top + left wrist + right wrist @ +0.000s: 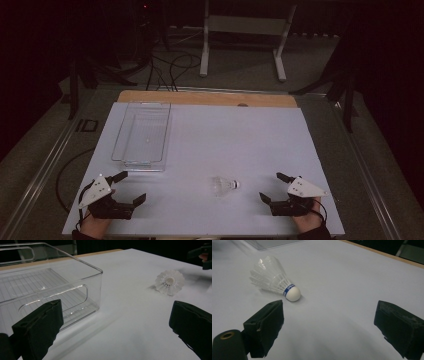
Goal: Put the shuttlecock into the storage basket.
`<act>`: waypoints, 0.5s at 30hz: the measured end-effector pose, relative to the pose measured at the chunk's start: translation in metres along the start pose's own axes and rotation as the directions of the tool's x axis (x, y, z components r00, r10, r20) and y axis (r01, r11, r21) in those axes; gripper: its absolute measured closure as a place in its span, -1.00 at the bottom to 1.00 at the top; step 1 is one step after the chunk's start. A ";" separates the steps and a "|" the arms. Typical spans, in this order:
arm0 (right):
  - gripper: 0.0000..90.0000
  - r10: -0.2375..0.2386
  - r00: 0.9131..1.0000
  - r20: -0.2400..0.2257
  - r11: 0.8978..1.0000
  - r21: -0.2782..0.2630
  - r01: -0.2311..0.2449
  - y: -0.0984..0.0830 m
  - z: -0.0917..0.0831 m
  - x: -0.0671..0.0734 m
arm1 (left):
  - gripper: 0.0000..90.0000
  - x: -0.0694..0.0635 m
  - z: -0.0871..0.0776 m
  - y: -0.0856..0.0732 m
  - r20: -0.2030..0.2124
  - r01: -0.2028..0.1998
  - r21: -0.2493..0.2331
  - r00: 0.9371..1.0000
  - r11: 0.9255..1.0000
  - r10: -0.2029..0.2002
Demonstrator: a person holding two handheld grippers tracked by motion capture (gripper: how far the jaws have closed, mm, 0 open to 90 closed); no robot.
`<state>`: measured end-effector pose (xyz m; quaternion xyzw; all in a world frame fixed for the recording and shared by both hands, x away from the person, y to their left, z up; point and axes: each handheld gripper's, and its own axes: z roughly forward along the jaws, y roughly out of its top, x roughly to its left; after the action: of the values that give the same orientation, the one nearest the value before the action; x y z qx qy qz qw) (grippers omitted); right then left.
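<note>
The shuttlecock lies on its side on the white desk, near the front edge and between the two tools, its white cork pointing right and its feather skirt pointing left. A blue band rings the cork's base, seen in the right gripper view. A clear bin stands on the left half of the desk, farther back than the shuttlecock and well apart from it; it is open-topped, with cut-out handles in its end walls and a ribbed floor, and nothing lies in it. The left tool sits at the near left, just in front of the bin, jaws wide apart and holding nothing. The right tool sits at the near right, jaws also spread wide and empty, near the shuttlecock but not touching it.
</note>
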<state>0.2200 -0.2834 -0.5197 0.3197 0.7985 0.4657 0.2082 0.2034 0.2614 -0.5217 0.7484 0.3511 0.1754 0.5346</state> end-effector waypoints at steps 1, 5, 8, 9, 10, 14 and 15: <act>-0.80 -0.001 1.000 -0.001 1.000 -0.003 0.001 0.000 0.000 0.000 | -1.00 0.000 0.000 0.000 -0.001 0.000 0.002 1.000 1.000 0.000; -0.80 0.003 1.000 -0.003 1.000 -0.014 -0.003 0.001 -0.001 0.000 | -1.00 -0.001 0.000 0.000 -0.002 0.000 0.010 1.000 1.000 0.000; -0.80 0.010 1.000 -0.014 1.000 -0.018 -0.010 0.000 -0.001 0.000 | -1.00 0.000 0.000 0.000 -0.004 -0.002 0.009 1.000 1.000 0.002; -0.80 0.009 1.000 -0.013 1.000 -0.017 -0.009 0.000 -0.001 0.000 | -1.00 0.000 0.000 0.000 -0.004 0.001 0.006 1.000 1.000 -0.001; -0.80 0.008 1.000 -0.012 1.000 -0.018 -0.008 0.000 -0.001 0.000 | -1.00 0.000 0.000 0.000 -0.004 0.006 0.000 1.000 1.000 -0.006; -0.80 0.007 1.000 -0.013 0.999 -0.041 -0.008 0.001 -0.003 0.000 | -1.00 0.001 -0.002 0.000 -0.012 0.006 0.000 1.000 1.000 -0.006; -0.80 0.007 1.000 -0.013 0.999 -0.041 -0.008 0.001 -0.003 0.000 | -1.00 0.001 -0.002 0.000 -0.014 0.006 0.000 1.000 1.000 -0.006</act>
<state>0.2183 -0.2848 -0.5169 0.3151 0.7888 0.4850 0.2078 0.2026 0.2633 -0.5207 0.7463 0.3570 0.1792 0.5324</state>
